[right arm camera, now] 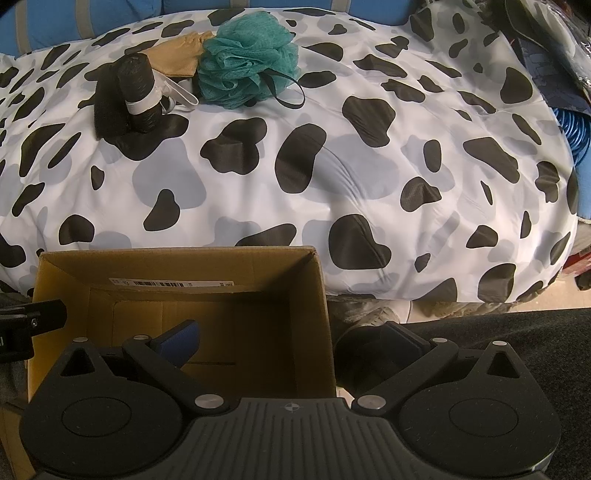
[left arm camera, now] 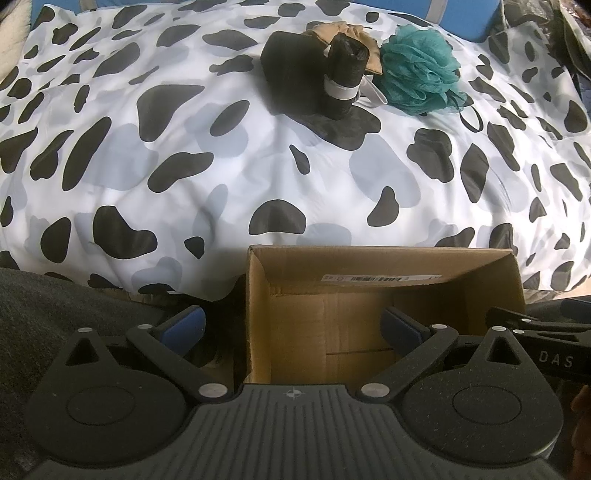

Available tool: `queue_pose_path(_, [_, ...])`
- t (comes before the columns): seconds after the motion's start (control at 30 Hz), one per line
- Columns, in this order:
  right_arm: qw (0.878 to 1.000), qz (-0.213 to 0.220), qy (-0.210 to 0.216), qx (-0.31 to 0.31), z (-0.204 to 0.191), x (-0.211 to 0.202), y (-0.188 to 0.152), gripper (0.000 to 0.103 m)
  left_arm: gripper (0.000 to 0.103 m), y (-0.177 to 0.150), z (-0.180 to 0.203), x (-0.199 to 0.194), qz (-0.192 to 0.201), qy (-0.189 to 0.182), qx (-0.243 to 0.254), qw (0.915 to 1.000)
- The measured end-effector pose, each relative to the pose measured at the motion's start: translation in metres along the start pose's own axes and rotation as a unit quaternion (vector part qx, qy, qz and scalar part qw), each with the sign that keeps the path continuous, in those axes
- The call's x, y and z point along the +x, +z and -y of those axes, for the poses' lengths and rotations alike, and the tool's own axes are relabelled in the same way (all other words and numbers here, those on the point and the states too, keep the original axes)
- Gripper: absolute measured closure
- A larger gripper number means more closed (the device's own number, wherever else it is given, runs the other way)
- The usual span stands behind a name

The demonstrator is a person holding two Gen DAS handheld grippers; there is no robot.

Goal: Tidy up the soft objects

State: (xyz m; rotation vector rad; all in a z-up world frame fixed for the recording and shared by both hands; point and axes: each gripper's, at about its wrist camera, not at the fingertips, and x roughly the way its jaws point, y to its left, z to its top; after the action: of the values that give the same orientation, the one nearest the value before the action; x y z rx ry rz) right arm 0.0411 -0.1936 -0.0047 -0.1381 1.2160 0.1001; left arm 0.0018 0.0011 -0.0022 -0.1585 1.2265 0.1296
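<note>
A teal mesh bath pouf (left arm camera: 419, 70) (right arm camera: 247, 61) lies at the far side of a cow-print quilt (left arm camera: 221, 166) (right arm camera: 369, 166). Beside it lie a black sponge block (left arm camera: 291, 79) (right arm camera: 109, 107), a black roll with a white band (left arm camera: 345, 79) (right arm camera: 140, 92) and a tan cloth (left arm camera: 364, 38) (right arm camera: 173, 57). An open, empty cardboard box (left arm camera: 384, 262) (right arm camera: 177, 262) stands at the near edge. My left gripper (left arm camera: 291, 326) is open and straddles the box's left wall. My right gripper (right arm camera: 291, 341) is open and straddles the box's right wall. Neither holds anything.
A blue cushion (left arm camera: 465, 18) (right arm camera: 74, 22) lines the far edge of the bed. Dark clutter (right arm camera: 554, 44) and a blue coiled thing (right arm camera: 576, 133) sit at the right. Grey fabric (left arm camera: 55, 314) (right arm camera: 517, 332) lies near the box.
</note>
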Motion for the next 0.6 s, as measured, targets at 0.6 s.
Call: queue_pose_path(0.6, [1.0, 0.001, 0.0, 0.0, 0.0012, 0.0006, 0.0004, 0.0, 0.0, -0.001, -0.0005, 0.0005, 0.008, 0.009, -0.003, 0.9999])
